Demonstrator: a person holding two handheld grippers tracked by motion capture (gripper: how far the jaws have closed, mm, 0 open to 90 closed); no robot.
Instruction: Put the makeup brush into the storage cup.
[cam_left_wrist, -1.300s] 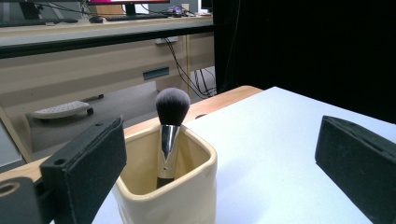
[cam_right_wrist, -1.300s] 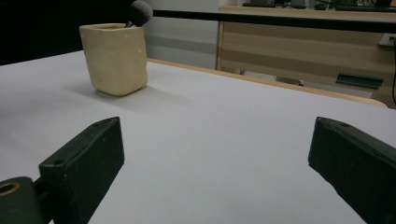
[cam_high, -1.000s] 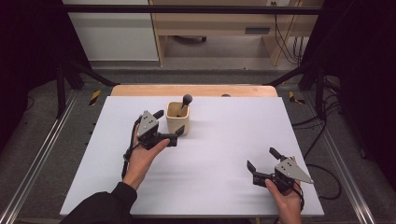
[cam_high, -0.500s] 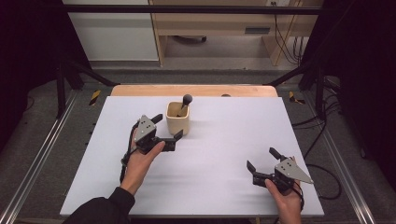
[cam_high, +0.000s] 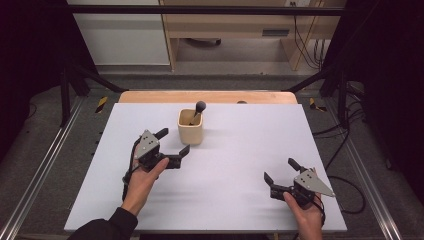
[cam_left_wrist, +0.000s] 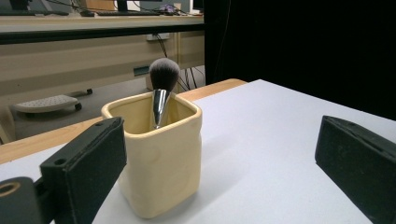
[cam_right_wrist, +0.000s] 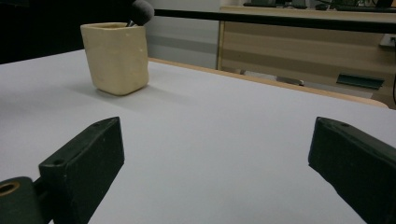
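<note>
A cream square cup (cam_high: 190, 131) stands on the white table top (cam_high: 230, 150) toward the back middle. A makeup brush (cam_high: 199, 107) with a dark bristle head and a silver ferrule stands in it, head up. My left gripper (cam_high: 173, 141) is open just to the near left of the cup, apart from it. In the left gripper view the cup (cam_left_wrist: 159, 158) and brush (cam_left_wrist: 163, 77) show between the wide jaws of that gripper (cam_left_wrist: 219, 135). My right gripper (cam_high: 279, 170) is open and empty at the near right. In the right gripper view that gripper (cam_right_wrist: 215, 140) points across the table, with the cup (cam_right_wrist: 116, 56) far off at the left.
A wooden strip (cam_high: 207, 96) runs along the table's back edge. Metal rails (cam_high: 45, 165) flank the table, and cables (cam_high: 345, 180) trail on the floor at the right. A desk (cam_high: 235, 30) stands beyond the table.
My left gripper has drawn back from the cup, toward the person and a little left, still open. The right gripper has not moved.
</note>
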